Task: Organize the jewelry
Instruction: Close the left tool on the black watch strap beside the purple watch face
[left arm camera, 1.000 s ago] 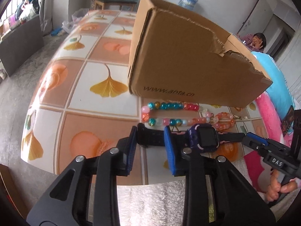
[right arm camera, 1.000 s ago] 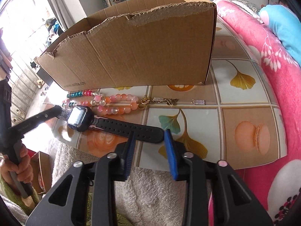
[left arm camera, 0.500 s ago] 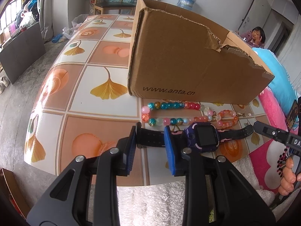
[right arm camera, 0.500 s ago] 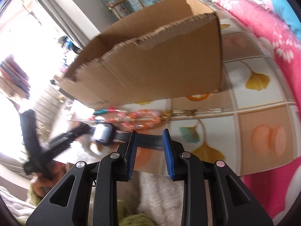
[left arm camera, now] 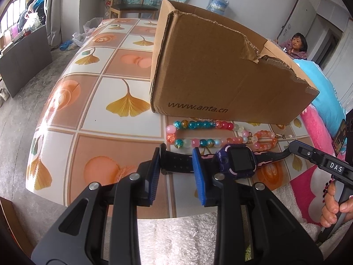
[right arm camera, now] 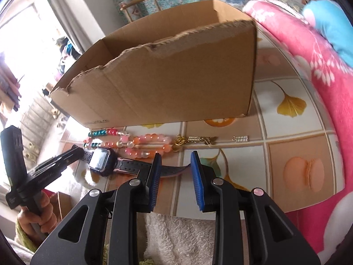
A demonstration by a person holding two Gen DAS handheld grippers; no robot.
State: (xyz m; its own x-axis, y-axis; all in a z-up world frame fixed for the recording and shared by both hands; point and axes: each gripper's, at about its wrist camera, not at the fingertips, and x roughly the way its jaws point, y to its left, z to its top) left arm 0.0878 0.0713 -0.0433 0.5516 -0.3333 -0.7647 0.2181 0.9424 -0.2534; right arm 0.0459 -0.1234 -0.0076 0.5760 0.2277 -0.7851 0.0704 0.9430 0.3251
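Observation:
A purple smartwatch with a black strap lies near the table's front edge. My left gripper stands open over its left strap end, which runs across the gap just past the blue pads. My right gripper is open the same way over the other strap end. Each view shows the other gripper: the right gripper and the left gripper each have their tip at the strap. Behind the smartwatch lie a multicoloured bead strand and a pink-orange bead bracelet.
An open, torn cardboard box stands right behind the beads on the tiled-pattern table. A gold chain and a small silver piece lie to the right. A white towel is in front, a pink blanket at the right. A person sits far back.
The right gripper has tilted and shifted a little along its strap end. The left gripper, the watch and the beads have stayed where they were, and both jaw gaps look unchanged.

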